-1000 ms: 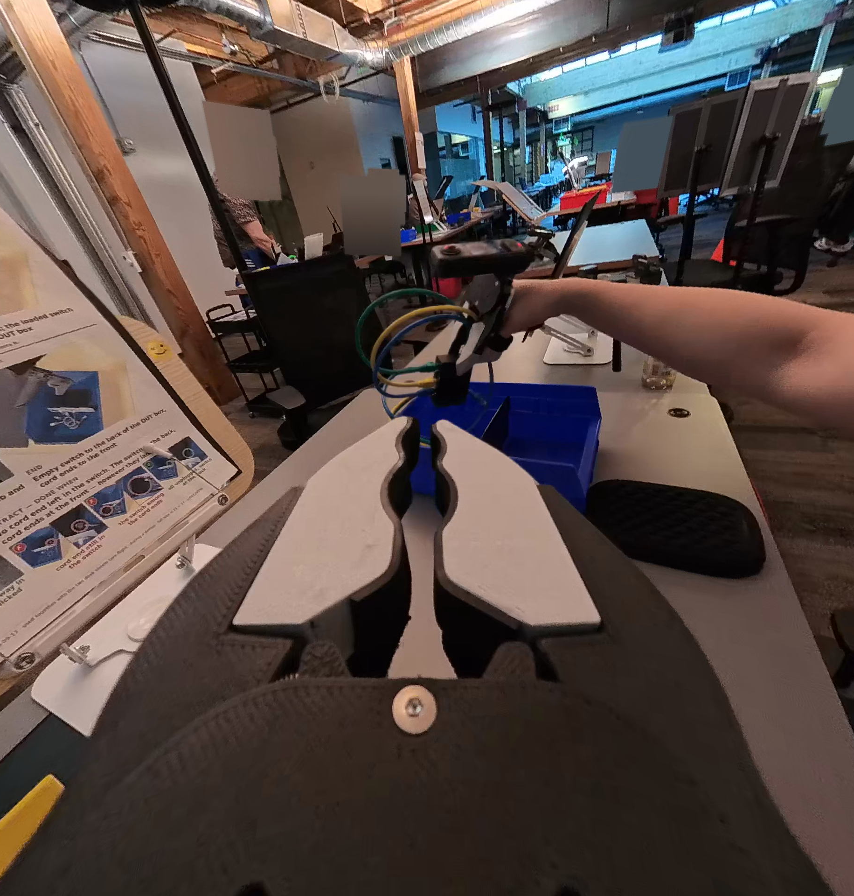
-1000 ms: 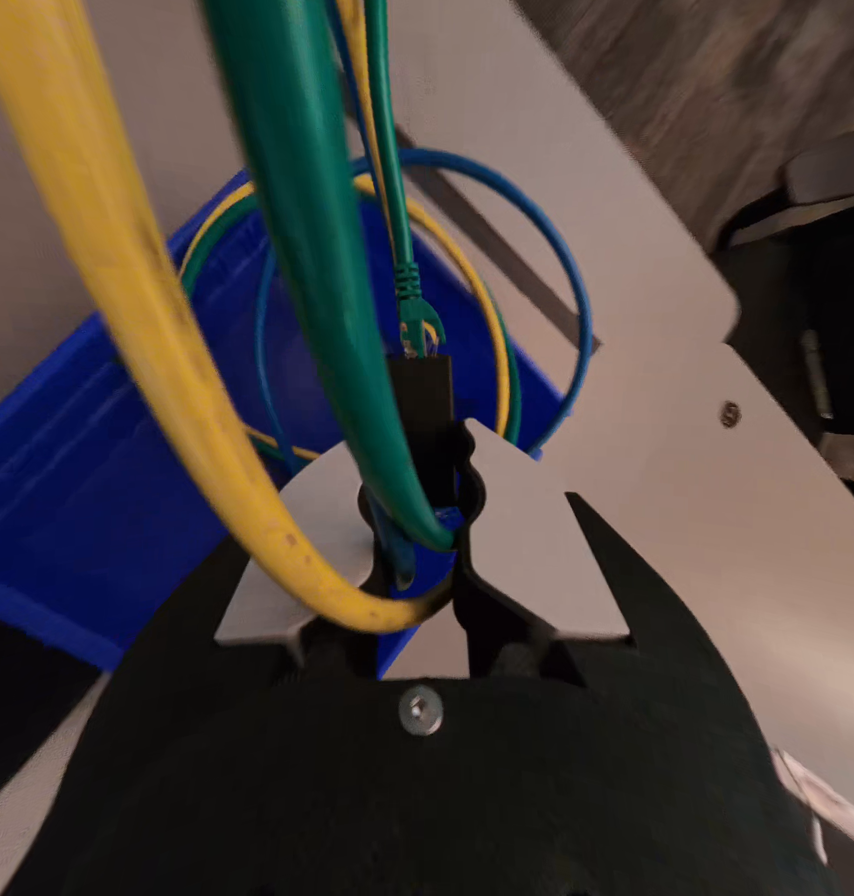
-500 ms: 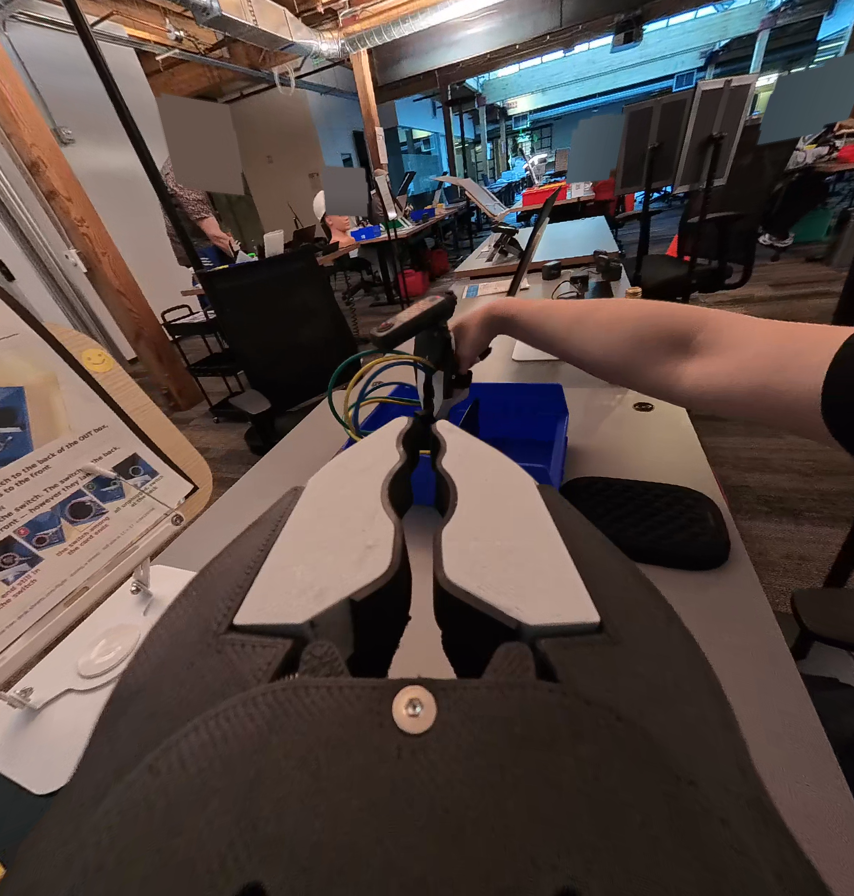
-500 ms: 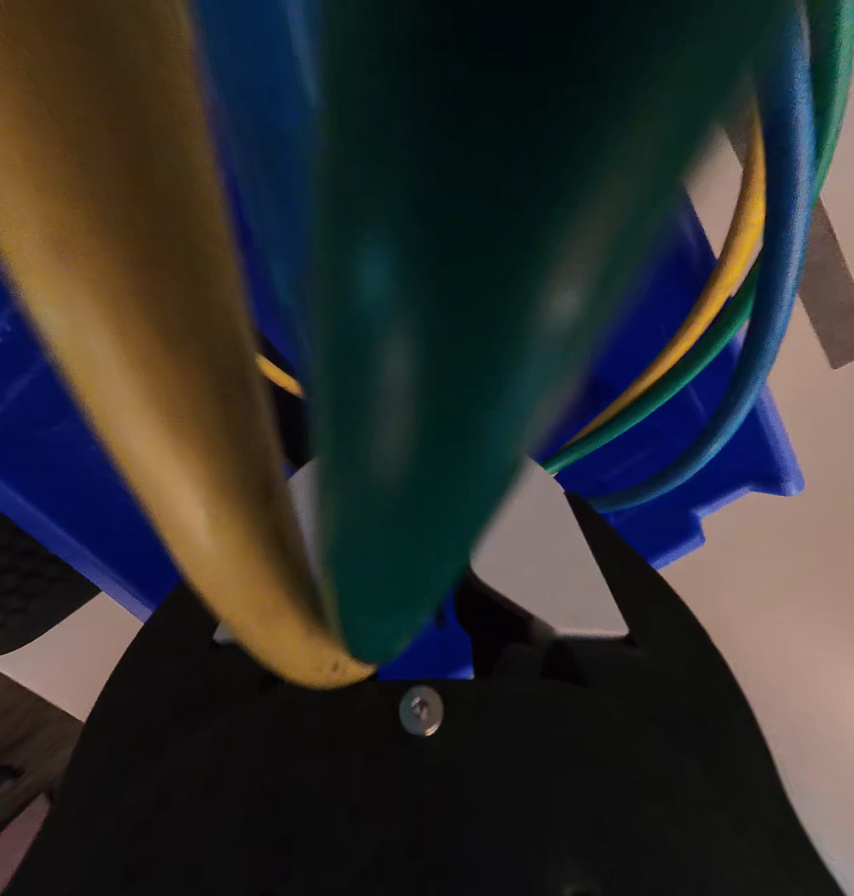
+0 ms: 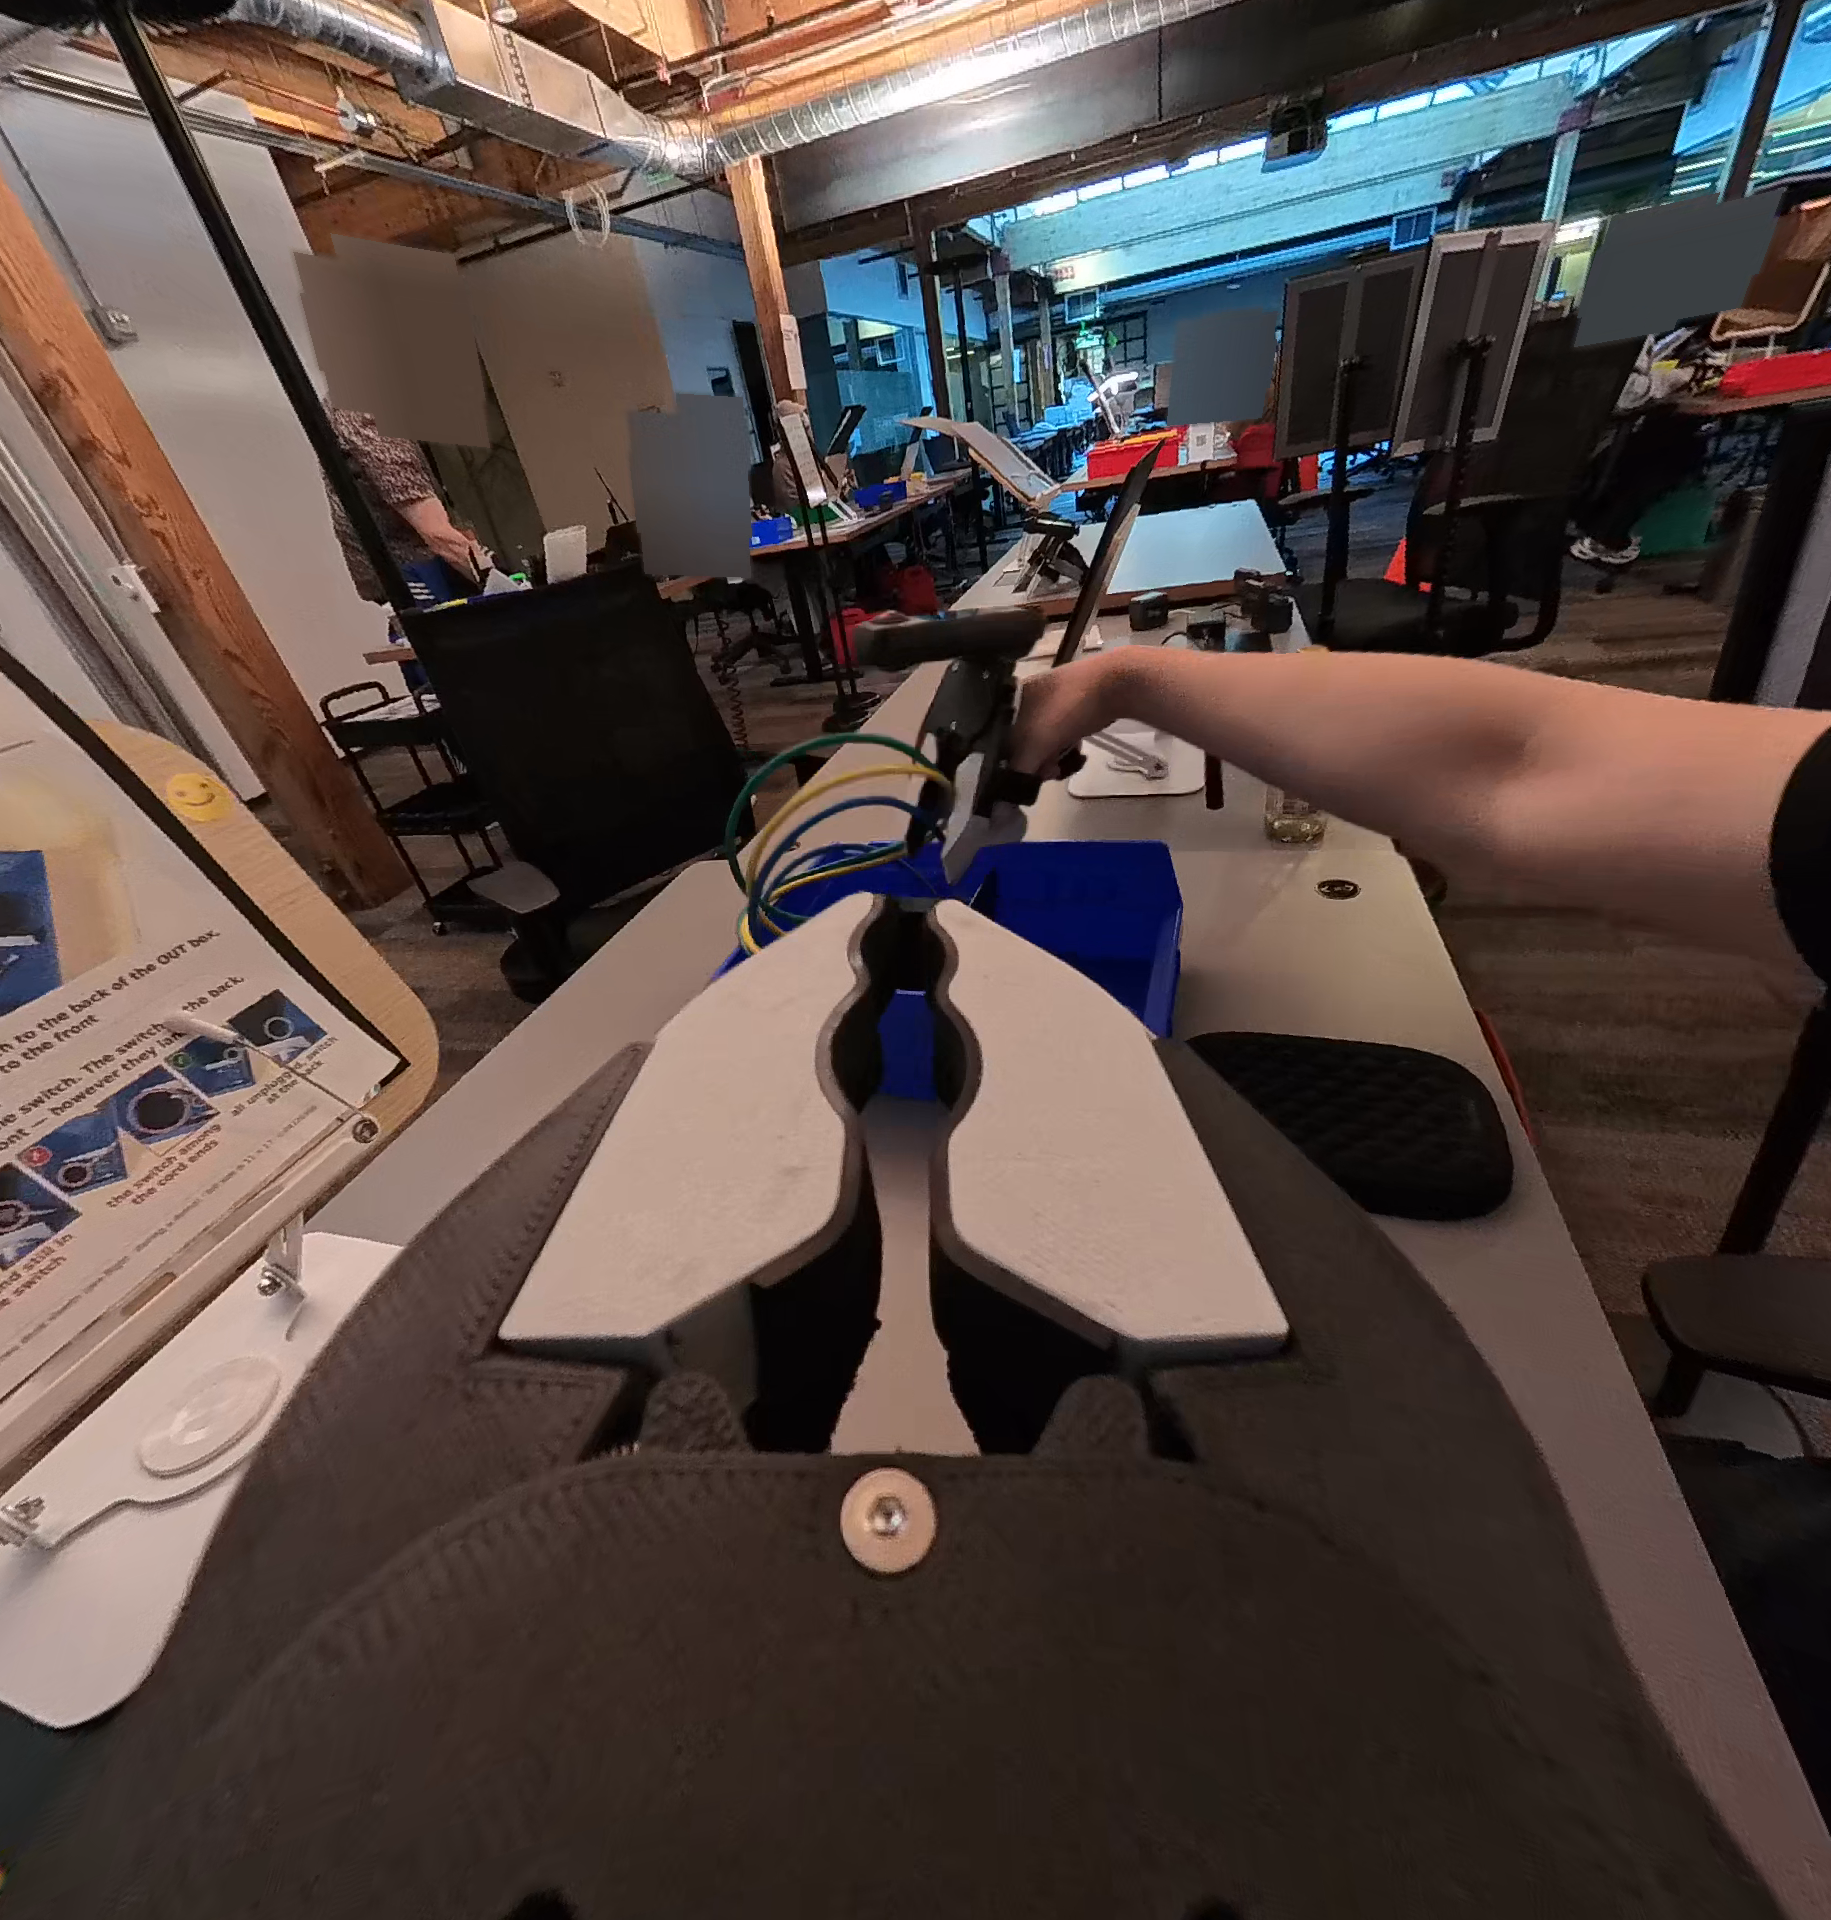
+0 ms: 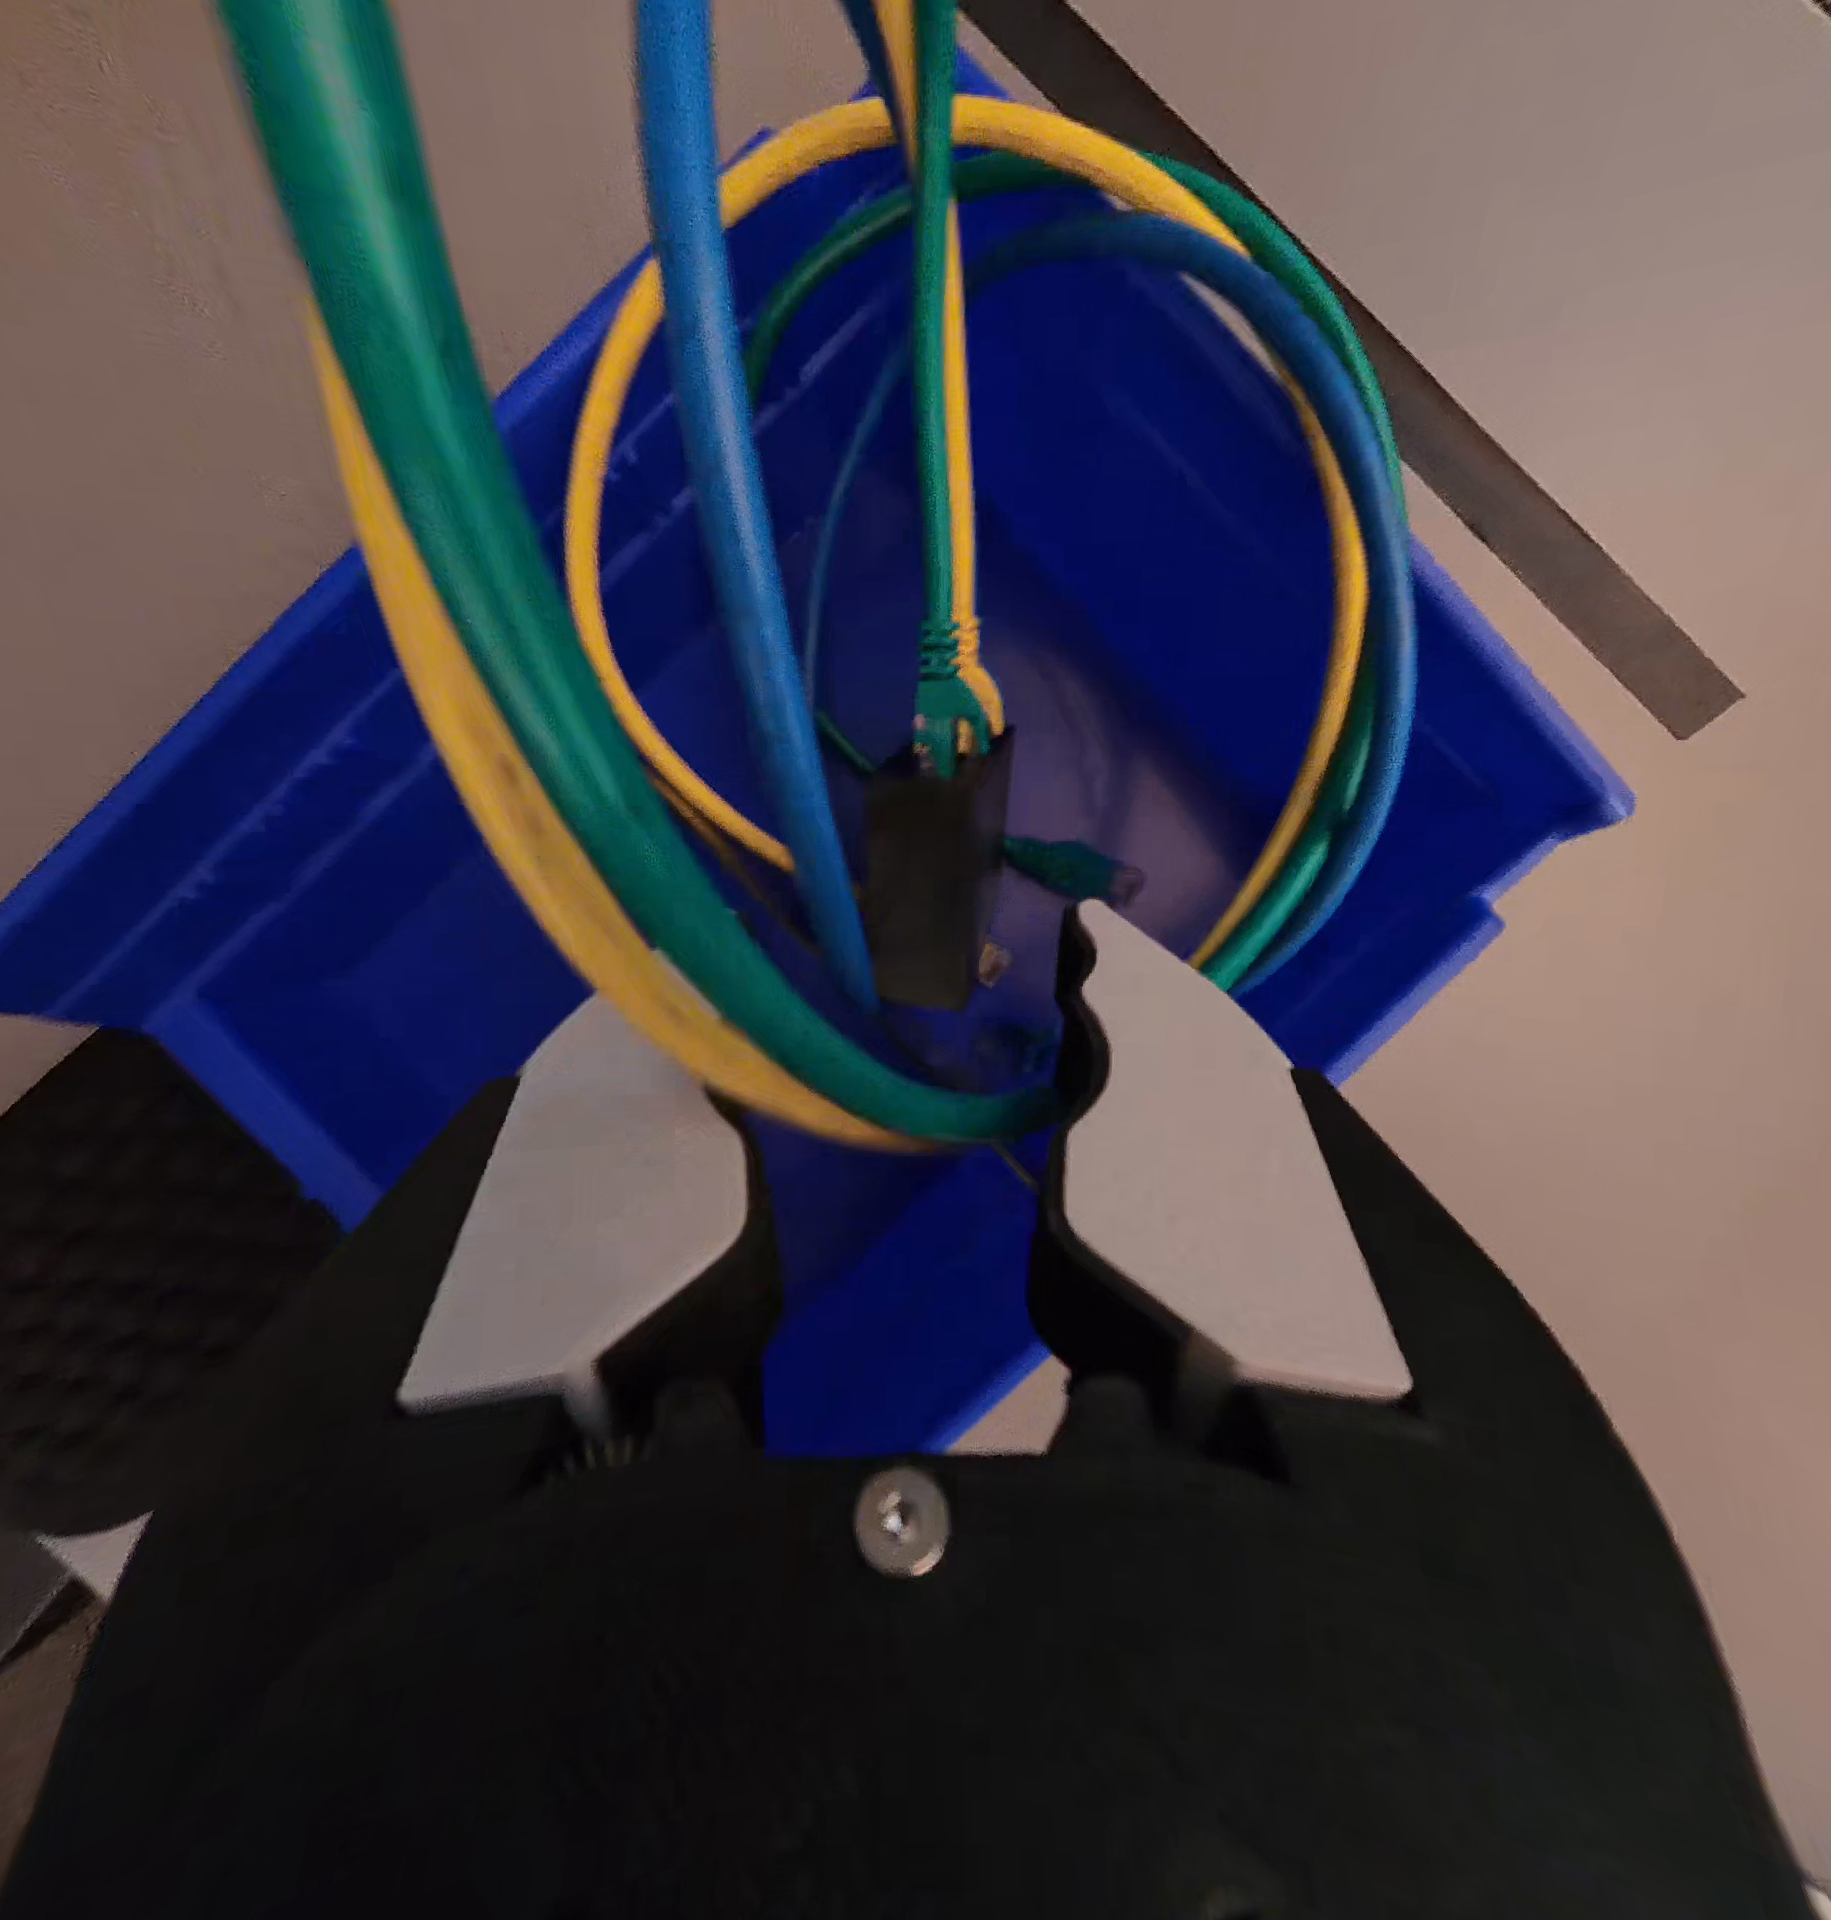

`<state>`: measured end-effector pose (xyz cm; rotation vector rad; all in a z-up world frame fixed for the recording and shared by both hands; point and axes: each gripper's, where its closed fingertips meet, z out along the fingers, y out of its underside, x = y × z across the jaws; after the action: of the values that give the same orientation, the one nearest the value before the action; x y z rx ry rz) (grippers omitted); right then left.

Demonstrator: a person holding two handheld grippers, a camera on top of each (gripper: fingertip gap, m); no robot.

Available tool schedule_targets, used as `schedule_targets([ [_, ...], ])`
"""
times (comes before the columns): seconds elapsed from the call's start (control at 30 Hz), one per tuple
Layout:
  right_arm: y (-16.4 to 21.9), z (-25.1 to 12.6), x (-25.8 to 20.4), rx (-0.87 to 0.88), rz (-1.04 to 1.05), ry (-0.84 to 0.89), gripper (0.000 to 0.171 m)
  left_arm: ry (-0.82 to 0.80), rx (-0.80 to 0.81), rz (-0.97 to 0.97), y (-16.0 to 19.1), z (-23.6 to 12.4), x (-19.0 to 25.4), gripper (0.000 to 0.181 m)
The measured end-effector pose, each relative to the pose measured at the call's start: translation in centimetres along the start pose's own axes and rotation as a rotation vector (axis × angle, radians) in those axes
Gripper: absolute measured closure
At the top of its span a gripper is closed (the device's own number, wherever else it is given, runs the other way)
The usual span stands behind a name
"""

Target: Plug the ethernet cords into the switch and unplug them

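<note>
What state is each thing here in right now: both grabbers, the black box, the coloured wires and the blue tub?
left gripper: nearly shut, holding nothing.
right gripper: open, wire loops draped across its gap.
switch: inside the bin, not gripped.
green plug: seated in the switch's end.
second green plug: loose beside the switch.
cords: coiled in loops.
blue bin: upright on the table.

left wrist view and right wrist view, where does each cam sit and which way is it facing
Left wrist view: sits on the left gripper, held low, facing along the grey table toward the blue bin; shows the person's arm and the right gripper.
Right wrist view: sits on the right gripper, looking down into the blue bin at the black switch and looped cords; its fingers are apart.
Shared: bin, cords, table, black pad.
</note>
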<state>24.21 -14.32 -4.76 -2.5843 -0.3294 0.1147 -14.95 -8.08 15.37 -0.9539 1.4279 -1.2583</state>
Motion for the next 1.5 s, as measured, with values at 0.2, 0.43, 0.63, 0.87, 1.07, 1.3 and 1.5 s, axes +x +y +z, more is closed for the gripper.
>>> schedule_targets([
  [0.2, 0.5, -2.1, -1.8, 0.043, -0.025, 0.027, 0.117, -0.007, 0.064, -0.03, -1.3, -1.6, 0.1, 0.178],
  [0.43, 2.7, -6.0, -2.0, 0.17, 0.029, 0.151, 0.109, -0.191, 0.046, -0.055, -2.6, -5.0, 0.6, 0.167],
  [0.63, 7.4, -8.7, -3.5, 0.282, 0.143, 0.182, 0.107, -0.314, 0.051, -0.142, -3.2, -10.0, 3.7, 0.159],
  [0.87, 13.6, -7.5, -4.1, 0.302, 0.294, 0.237, 0.101, -0.863, -0.29, -0.139, 2.7, -24.1, -1.5, 0.134],
  [1.07, 13.3, -4.8, -2.9, 0.432, 0.484, 0.306, 0.103, -0.964, -0.185, -0.407, 8.6, -32.1, -9.7, 0.135],
  [1.3, 13.9, -1.0, -2.6, 0.446, 0.625, 0.327, 0.144, -1.066, -0.305, -0.46, 19.0, -32.8, -12.6, 0.104],
  [1.5, 14.1, -1.0, -1.9, 0.484, 0.741, 0.342, 0.158, -1.131, -0.419, -0.515, 24.4, -34.4, -14.3, 0.125],
])
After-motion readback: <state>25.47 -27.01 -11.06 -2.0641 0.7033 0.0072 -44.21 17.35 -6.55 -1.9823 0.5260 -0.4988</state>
